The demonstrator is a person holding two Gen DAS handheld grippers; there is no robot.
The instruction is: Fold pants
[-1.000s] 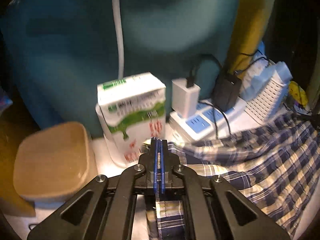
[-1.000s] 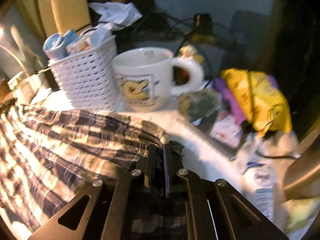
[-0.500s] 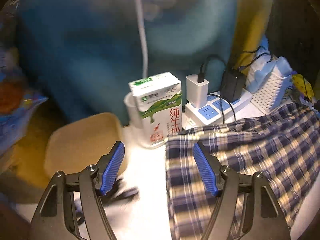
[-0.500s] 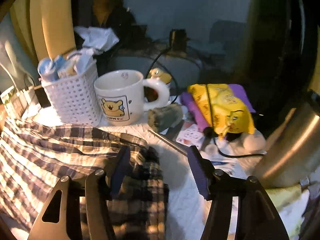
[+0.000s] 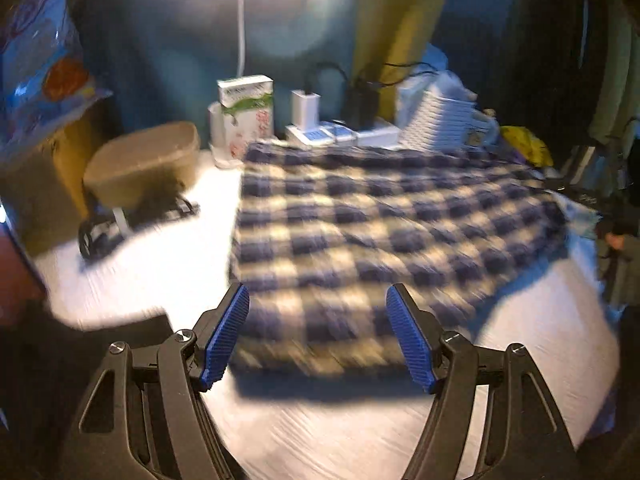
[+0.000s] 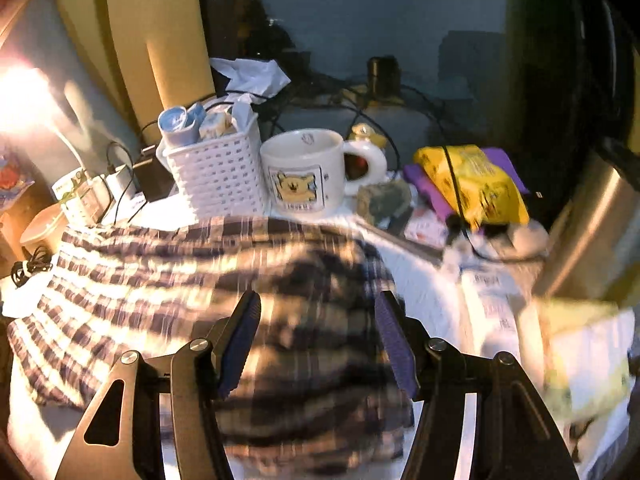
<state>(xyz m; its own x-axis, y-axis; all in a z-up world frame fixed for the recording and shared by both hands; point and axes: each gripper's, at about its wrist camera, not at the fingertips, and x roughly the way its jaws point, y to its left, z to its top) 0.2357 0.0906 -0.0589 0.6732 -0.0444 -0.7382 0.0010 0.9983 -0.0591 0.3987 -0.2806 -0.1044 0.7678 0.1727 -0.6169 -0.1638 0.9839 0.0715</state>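
Observation:
The blue and cream plaid pants [image 5: 380, 232] lie folded flat on the white table, their far edge near the power strip. They also show in the right wrist view [image 6: 208, 280]. My left gripper [image 5: 318, 334] is open and empty, held above the near edge of the pants. My right gripper [image 6: 316, 338] is open and empty, above the right end of the pants. Both views are blurred by motion.
Behind the pants stand a milk carton [image 5: 248, 110], a power strip with chargers [image 5: 340, 132], a white basket [image 6: 218, 176] and a bear mug [image 6: 306, 170]. A tan lidded box [image 5: 144, 162] sits at the left. A yellow snack bag [image 6: 476, 180] and a steel container [image 6: 600, 232] are at the right.
Both grippers, shut on the pants' far edge a second ago, opened and let go. Since then both have pulled back toward me and risen, so the whole folded pants show.

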